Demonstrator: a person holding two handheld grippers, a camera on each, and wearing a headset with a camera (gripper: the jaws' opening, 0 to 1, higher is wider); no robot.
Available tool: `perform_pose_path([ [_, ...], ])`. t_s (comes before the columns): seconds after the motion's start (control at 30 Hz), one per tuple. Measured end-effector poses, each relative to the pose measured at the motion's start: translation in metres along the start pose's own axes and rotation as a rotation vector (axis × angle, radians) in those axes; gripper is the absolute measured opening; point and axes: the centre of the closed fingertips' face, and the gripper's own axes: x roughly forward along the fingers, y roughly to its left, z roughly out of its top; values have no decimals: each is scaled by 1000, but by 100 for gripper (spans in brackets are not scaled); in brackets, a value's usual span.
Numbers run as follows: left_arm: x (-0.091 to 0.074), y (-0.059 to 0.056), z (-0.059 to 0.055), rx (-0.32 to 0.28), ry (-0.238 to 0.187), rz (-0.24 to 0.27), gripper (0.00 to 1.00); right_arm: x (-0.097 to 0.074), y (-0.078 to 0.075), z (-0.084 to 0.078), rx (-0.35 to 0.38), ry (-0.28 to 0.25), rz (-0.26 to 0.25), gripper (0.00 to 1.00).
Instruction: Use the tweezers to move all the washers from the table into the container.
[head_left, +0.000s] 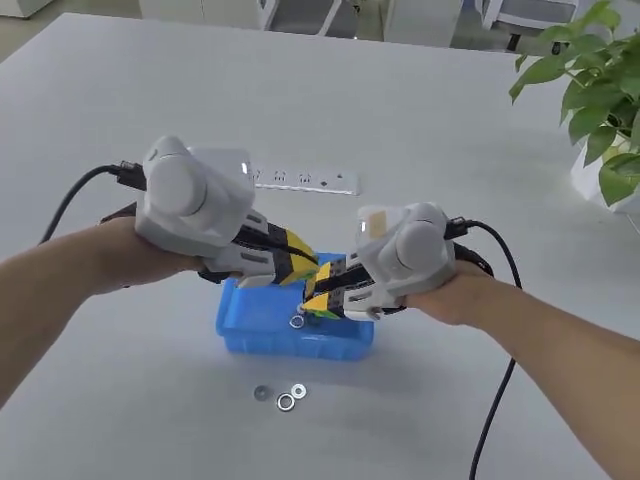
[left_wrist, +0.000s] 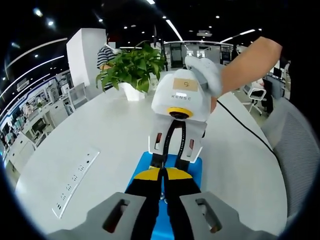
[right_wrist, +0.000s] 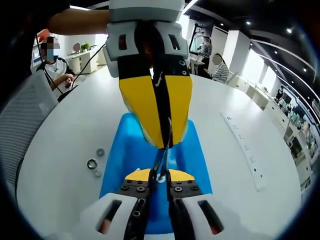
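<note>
Three washers (head_left: 286, 402) lie loose on the grey table (head_left: 120, 110), bunched just in front of the blue container (head_left: 290, 345) and not touching it. A fourth washer (head_left: 297, 321) sits at the tip of the tweezers (right_wrist: 163, 159), over the inside of the container. Whether it rests on the floor or hangs clear, cannot tell. The left gripper (head_left: 300, 258) comes in from the person's left with its yellow jaws pressed together on the upper part of the tweezers. The right gripper (head_left: 320, 295) faces it nose to nose above the container, jaws drawn in close on either side of the tweezers' lower end, apparently pinching the arms. A white power strip (head_left: 300, 181) lies beyond the container. A potted plant (head_left: 600, 100) stands at the far right edge.
</note>
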Motion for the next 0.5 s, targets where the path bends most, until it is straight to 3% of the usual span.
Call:
perform_pose_path([
  [0.5, -12, -1, 15, -3, -21, 20, 5, -16, 1, 7, 12, 5, -30, 14],
])
